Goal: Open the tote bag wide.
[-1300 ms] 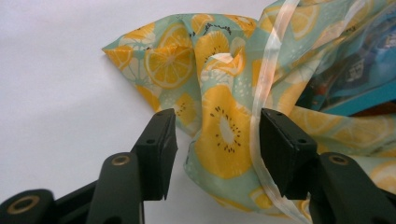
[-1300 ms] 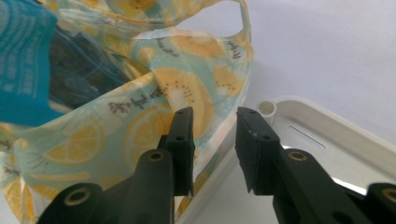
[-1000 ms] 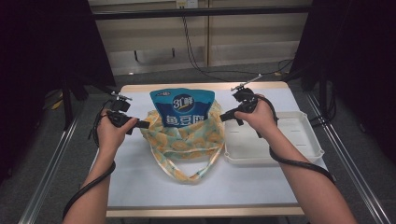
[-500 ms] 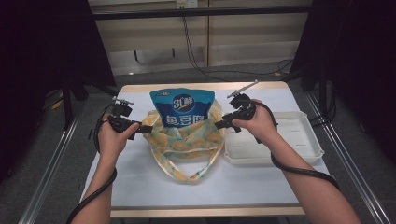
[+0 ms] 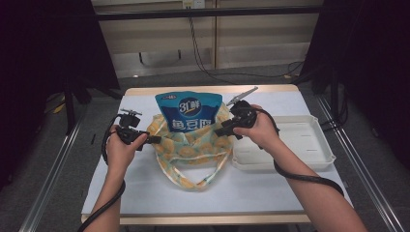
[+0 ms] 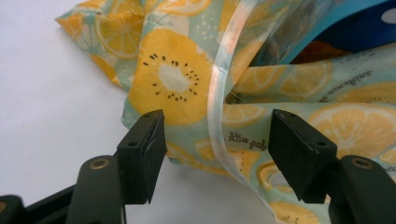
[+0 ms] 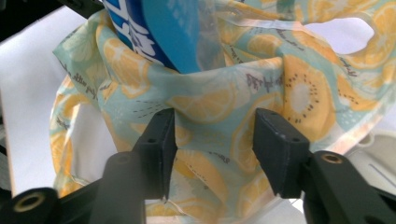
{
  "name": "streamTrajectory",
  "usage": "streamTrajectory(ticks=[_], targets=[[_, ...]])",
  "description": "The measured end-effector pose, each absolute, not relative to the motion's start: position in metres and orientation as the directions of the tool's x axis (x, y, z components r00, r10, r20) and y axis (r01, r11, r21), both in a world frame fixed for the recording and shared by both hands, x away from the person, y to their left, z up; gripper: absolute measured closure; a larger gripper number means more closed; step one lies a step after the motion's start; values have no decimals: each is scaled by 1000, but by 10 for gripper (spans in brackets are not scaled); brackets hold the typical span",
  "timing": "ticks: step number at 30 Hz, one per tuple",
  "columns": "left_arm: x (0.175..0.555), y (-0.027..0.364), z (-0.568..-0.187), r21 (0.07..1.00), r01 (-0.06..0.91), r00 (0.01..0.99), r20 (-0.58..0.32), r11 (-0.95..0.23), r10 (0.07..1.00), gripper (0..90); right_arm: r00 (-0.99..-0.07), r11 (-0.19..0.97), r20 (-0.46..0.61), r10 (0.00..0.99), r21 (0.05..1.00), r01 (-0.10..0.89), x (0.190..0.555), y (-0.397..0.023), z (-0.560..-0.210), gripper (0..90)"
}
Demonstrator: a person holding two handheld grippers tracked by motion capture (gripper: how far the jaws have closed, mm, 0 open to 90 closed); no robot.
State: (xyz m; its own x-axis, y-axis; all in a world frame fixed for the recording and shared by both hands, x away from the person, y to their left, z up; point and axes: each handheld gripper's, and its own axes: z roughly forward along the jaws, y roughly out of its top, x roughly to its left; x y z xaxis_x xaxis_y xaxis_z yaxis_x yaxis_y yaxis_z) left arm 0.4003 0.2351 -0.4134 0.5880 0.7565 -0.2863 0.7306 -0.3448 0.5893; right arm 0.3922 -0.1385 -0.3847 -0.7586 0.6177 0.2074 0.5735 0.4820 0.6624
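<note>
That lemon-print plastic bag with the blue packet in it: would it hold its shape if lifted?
Probably not: the thin lemon-print plastic bag lies creased and slumped, so it looks floppy. Its glossy film may slip. The tall blue snack packet could tip.

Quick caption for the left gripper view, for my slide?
Left gripper open, fingers straddling the lemon-print bag's edge on the white table.

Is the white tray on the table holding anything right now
No, the white tray beside the fruit-print bag shows only its bare inner floor in the high view.
</note>
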Motion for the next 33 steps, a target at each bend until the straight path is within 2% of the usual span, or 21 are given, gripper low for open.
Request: streamTrajectory(ticks=[6,8,10,16,21,27,33], targets=[[397,236,-422,586,730,595,-290,-353,750,395,-766,506,197,611,647,570,393,-136,-385,746],[398,235,-424,583,735,593,-304,-346,746,406,-761,504,197,619,644,576,392,-135,-385,857],[397,237,-424,591,734,590,-309,-335,746,449,-764,509,196,614,642,574,392,-135,-386,896],[397,238,-427,594,731,596,-316,-336,738,491,-757,513,201,622,626,588,388,-135,-385,900],[396,239,-429,601,728,599,-322,-330,733,580,-749,504,214,627,622,599,383,-137,-389,900],[397,235,-431,608,725,605,-337,-324,722,637,-754,497,217,620,635,592,379,-139,-394,900],[398,234,-433,601,719,627,-346,-348,698,763,-748,498,216,628,627,599,376,-142,-398,900]])
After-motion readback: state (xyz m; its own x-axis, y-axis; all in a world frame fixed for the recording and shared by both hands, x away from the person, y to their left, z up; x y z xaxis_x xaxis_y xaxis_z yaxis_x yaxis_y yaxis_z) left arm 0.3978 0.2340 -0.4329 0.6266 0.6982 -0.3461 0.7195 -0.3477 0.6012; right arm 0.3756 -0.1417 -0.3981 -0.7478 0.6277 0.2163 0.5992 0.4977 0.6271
